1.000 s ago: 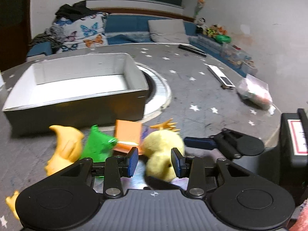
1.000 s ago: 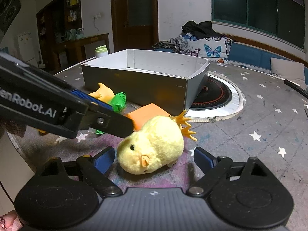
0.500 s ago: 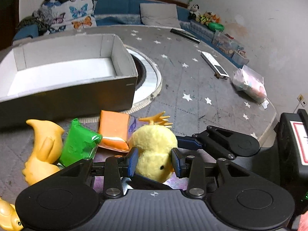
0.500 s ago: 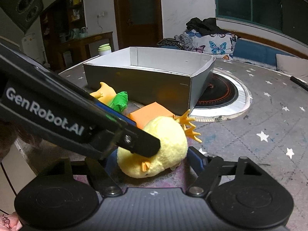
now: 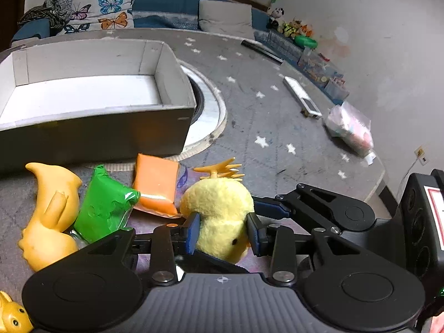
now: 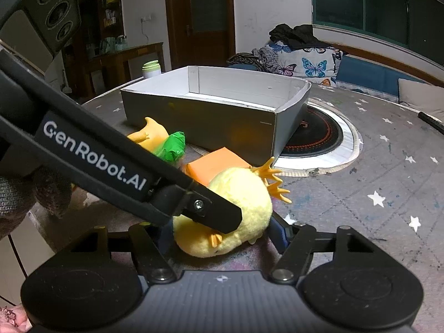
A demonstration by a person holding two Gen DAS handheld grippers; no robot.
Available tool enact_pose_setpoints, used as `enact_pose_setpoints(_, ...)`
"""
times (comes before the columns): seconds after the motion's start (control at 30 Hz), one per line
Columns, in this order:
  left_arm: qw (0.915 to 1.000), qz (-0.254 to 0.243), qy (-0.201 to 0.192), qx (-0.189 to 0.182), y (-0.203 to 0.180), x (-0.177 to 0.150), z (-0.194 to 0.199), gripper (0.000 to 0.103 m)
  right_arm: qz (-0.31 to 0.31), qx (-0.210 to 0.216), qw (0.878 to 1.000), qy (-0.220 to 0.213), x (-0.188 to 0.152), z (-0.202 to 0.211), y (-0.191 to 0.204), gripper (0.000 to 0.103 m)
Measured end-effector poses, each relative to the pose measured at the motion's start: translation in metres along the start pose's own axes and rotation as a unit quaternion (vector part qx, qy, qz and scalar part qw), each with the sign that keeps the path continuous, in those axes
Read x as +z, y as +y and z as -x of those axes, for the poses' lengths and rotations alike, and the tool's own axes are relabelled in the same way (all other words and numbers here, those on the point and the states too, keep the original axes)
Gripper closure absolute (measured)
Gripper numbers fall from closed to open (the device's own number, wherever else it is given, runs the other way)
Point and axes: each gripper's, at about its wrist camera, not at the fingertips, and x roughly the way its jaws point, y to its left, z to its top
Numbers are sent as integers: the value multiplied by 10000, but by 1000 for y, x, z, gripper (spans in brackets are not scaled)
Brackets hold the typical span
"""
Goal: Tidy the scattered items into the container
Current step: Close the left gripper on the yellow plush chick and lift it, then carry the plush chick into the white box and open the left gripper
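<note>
Between both tools' pads lies the plush chick, left tool pinching it, right tool spread wide.

A home living room: butterfly-print cushions at 11 o'clock, a wooden door (shut) at 12, a star-patterned counter.

Plush chick hemmed in: orange packet touching at 11 o'clock, green packet at 9, right gripper at 3. Box wall blocks 12; open tabletop at 1–2.
</note>
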Motion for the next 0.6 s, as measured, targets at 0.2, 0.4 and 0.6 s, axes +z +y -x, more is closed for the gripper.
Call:
enact_pose_setpoints(0.2,9989,-103,-448,-52,-7,17,33,65,178,-56,9996,-230,23,22,5,34)
enact_pose_setpoints(0.4,9957,-122,-916,50,4,53,57,65,559,-82,9967,-577,68,25,5,34)
enact_pose_setpoints(0.6,9943,74,-1059,110,38,97,54,65,854,-6,9943,-643,120,-5,4,34)
